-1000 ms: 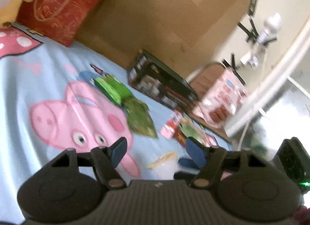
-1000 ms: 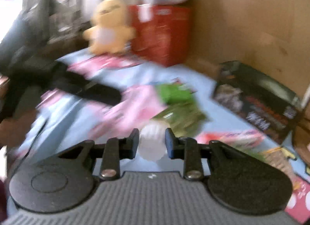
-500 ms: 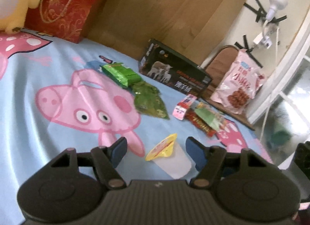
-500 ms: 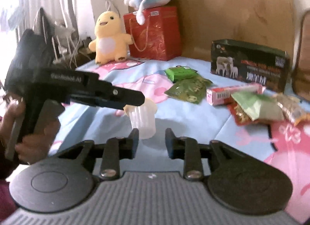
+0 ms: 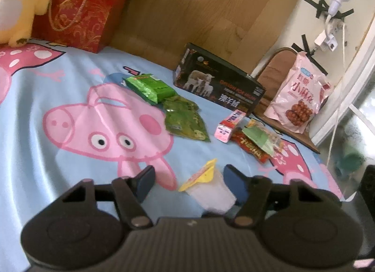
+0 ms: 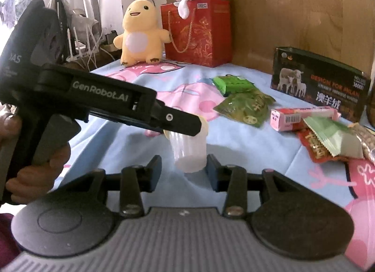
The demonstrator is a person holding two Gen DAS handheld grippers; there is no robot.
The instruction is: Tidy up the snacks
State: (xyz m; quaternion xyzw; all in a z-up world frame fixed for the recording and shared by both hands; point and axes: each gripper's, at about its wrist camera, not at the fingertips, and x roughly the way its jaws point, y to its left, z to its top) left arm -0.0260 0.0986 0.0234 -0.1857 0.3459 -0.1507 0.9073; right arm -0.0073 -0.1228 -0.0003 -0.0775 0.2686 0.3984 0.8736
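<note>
A clear jelly cup (image 5: pixel 208 192) with a yellow lid leans on the blue cartoon sheet (image 5: pixel 35 131). My left gripper (image 5: pixel 189 177) has the cup between its closing jaws. Its right pad (image 5: pixel 234 185) touches the cup wall, and the left pad stands off from the lid. In the right wrist view the same cup (image 6: pixel 189 152) sits just beyond my right gripper (image 6: pixel 184 164), whose jaws are opening with a gap on the left side. One finger of the left gripper (image 6: pixel 182 124) crosses over the cup's rim there.
Further back lie a green packet (image 5: pixel 150 87), a dark green pouch (image 5: pixel 185 119), a pink box (image 5: pixel 229 123) and red and pale green packets (image 5: pixel 255 140). A black box (image 5: pixel 220 87), a pink bag (image 5: pixel 300 98), a red gift bag (image 5: pixel 79 12) and a yellow plush (image 6: pixel 138 35) line the far edge.
The right jaws, narrow around the cup a second ago, have spread apart. The left gripper has come in around the cup and its jaws have narrowed.
</note>
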